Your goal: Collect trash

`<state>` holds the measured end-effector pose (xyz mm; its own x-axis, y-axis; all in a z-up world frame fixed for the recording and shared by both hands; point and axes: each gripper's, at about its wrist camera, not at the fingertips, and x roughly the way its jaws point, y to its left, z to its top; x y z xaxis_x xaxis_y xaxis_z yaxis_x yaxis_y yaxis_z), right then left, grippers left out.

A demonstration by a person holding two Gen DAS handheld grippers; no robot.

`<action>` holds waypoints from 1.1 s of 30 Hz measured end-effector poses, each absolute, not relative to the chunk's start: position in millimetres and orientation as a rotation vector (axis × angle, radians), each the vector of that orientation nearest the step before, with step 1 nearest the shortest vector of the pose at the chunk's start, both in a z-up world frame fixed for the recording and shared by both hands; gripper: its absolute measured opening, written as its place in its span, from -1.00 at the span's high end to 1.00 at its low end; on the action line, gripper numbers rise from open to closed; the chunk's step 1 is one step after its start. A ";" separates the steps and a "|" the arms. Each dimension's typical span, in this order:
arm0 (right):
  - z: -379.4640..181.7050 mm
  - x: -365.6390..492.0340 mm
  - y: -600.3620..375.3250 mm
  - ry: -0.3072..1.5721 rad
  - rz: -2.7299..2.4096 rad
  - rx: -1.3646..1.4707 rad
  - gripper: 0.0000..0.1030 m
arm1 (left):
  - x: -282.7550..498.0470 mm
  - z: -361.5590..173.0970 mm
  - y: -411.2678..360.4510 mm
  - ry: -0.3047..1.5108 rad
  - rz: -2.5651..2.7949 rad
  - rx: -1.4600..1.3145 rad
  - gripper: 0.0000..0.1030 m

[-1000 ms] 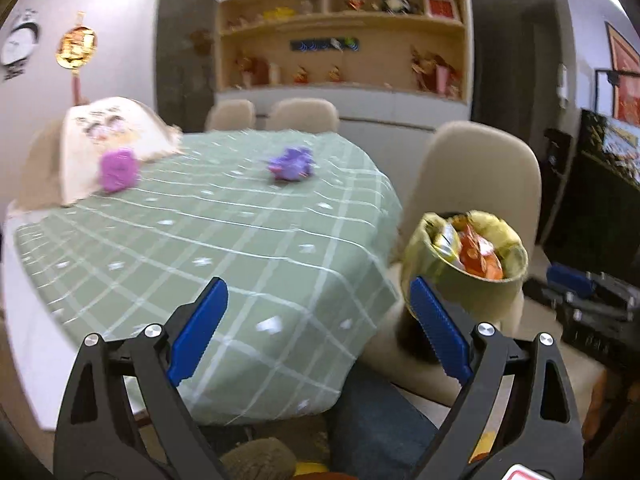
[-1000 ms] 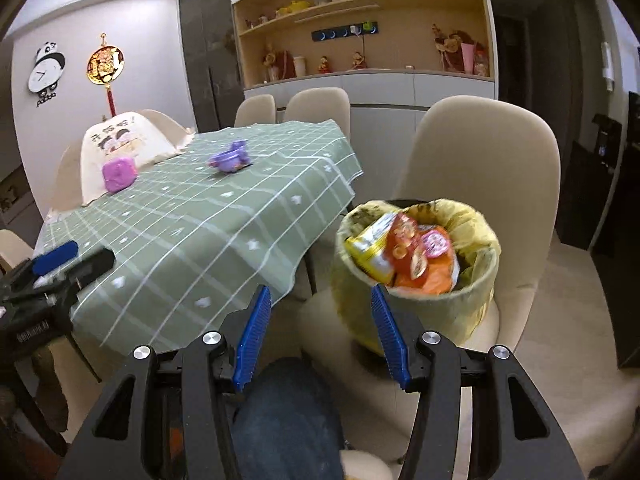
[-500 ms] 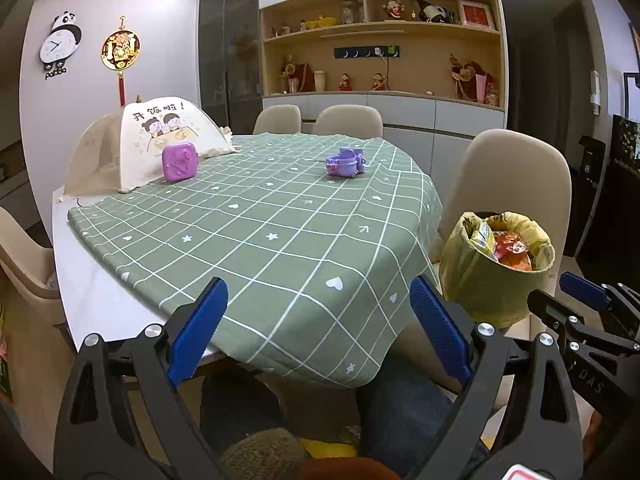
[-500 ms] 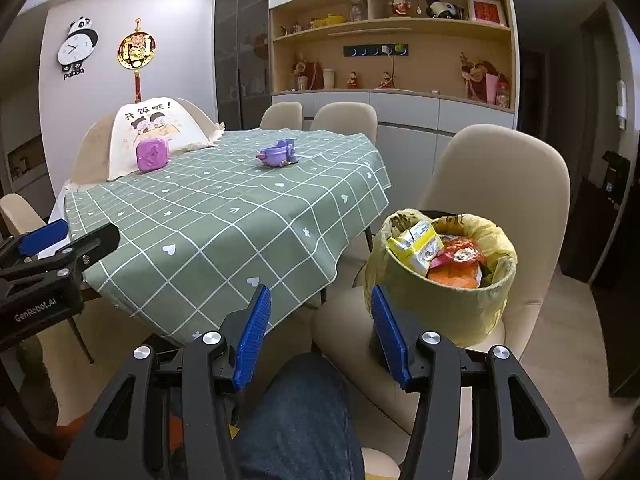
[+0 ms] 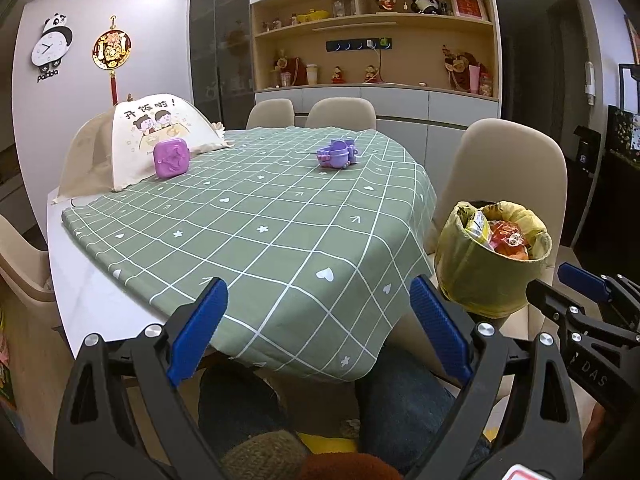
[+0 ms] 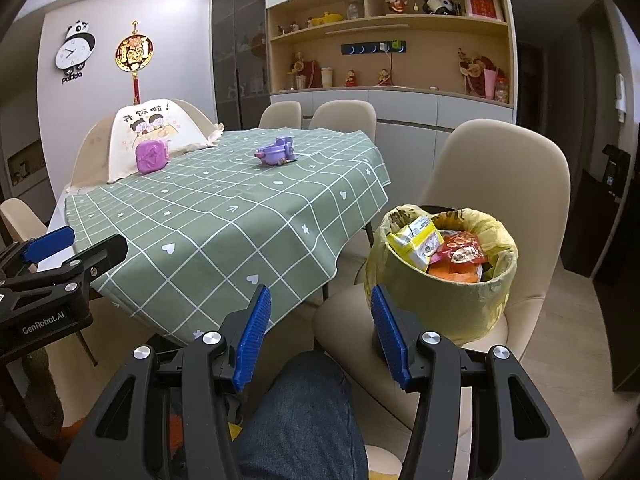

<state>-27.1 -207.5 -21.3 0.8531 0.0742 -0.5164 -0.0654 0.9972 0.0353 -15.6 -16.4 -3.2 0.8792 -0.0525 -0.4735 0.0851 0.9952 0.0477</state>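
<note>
**Left wrist view: both grippers empty, bin full on the chair**

The left gripper [image 5: 318, 320] hangs with jaws spread wide and nothing between them, above the near edge of the green checked tablecloth [image 5: 256, 224]. The right gripper [image 6: 320, 336] is likewise released and empty, held over the person's denim knee [image 6: 300, 416]. The bin [image 6: 440, 276], lined with a yellow bag, stands on a beige chair [image 6: 500, 168] just beside the table; snack wrappers [image 6: 436, 248] fill it to the rim. On the cloth lie a purple toy [image 5: 338, 154] and a purple case [image 5: 172, 158], well apart.
</note>
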 end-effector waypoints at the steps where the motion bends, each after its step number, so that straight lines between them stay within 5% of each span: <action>1: -21.1 -27.1 -208.0 0.543 0.072 0.017 0.04 | -15.7 -3.3 -16.5 0.491 -0.073 0.068 -0.71; 33: -17.3 -28.6 -212.9 0.536 0.069 0.020 0.04 | -15.4 -4.1 -18.8 0.501 -0.089 0.073 -0.71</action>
